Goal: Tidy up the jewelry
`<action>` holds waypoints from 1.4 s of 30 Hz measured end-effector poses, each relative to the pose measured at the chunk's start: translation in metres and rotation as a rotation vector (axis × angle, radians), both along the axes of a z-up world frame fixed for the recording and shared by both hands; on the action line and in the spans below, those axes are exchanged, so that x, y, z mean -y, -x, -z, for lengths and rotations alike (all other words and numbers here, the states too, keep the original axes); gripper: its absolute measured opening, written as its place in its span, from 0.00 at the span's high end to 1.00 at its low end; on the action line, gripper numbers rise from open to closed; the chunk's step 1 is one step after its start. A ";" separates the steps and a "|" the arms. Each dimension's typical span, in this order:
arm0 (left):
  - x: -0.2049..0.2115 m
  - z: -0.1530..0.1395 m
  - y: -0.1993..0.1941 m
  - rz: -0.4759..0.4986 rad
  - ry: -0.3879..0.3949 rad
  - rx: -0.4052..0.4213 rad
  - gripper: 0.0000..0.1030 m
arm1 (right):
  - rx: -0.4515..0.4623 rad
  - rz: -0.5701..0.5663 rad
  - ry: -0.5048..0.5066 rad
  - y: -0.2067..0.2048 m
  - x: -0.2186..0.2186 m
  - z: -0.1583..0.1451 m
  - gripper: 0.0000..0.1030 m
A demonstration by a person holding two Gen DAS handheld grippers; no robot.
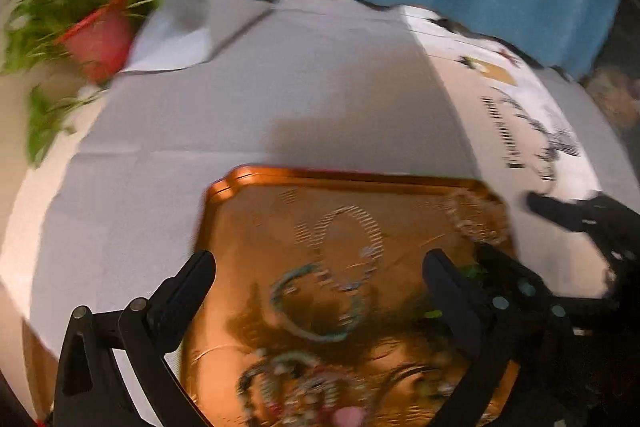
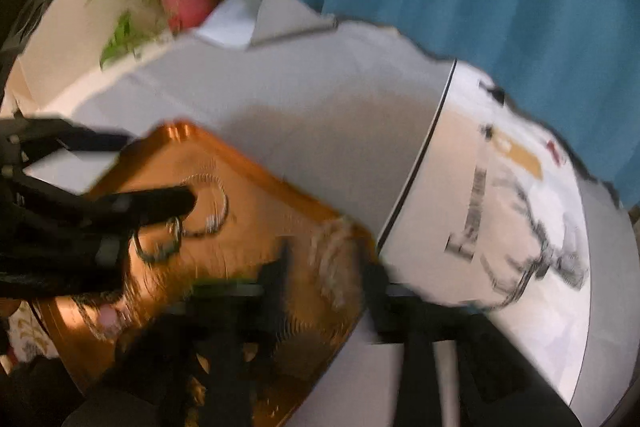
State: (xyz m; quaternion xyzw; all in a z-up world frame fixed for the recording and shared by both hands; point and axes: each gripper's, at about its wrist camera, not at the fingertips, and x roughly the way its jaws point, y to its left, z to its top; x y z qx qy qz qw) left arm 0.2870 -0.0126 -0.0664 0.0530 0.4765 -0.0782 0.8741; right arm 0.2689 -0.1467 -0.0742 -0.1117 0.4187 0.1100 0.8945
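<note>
Jewelry (image 1: 320, 307) is all piled on the copper tray (image 1: 340, 177), right under your left gripper (image 1: 320, 259), whose jaws are spread wide and empty. Your right gripper (image 2: 324, 267) hangs partly open over the tray's right corner, gripping nothing.

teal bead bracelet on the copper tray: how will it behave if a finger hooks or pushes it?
The teal bead bracelet looks strung from small beads, so probably floppy, sagging once lifted. It lies flat on the shiny copper tray, so a push likely slides it. Other jewelry lies close, so snagging seems possible; blur hides details.
</note>
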 end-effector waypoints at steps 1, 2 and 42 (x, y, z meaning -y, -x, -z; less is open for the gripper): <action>-0.004 0.001 0.006 -0.010 -0.017 0.007 0.00 | 0.012 0.005 0.006 0.008 0.001 -0.001 0.33; -0.008 0.001 0.013 -0.021 -0.035 0.002 0.00 | 0.012 0.002 0.006 0.015 0.002 -0.001 0.32; -0.027 -0.080 0.280 -0.090 -0.051 0.232 0.00 | 0.133 0.094 -0.070 0.272 -0.009 -0.068 0.25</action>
